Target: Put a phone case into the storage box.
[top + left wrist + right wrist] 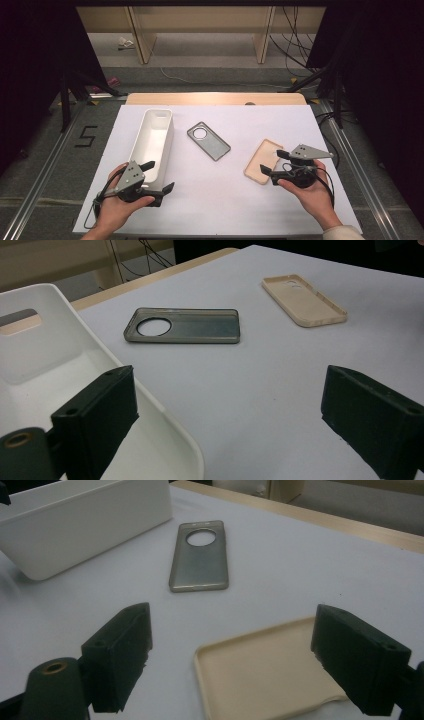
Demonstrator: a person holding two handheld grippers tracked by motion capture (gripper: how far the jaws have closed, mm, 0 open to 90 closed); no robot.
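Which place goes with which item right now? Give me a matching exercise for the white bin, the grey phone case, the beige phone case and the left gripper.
Things:
1. white bin
2. grey phone case
3. beige phone case
4. left gripper

Places:
A. lying flat mid-table, round cut-out toward the far side
B. just ahead of the right gripper's open jaws
C. open at the bin's near end
D. long, standing on the table's left side

Pairs: 1-D, 2-A, 3-B, 4-C

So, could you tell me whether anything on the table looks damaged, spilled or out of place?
Nothing stands out. The grey phone case and the beige phone case lie flat and intact on the white mat, and the white bin stands upright, empty.
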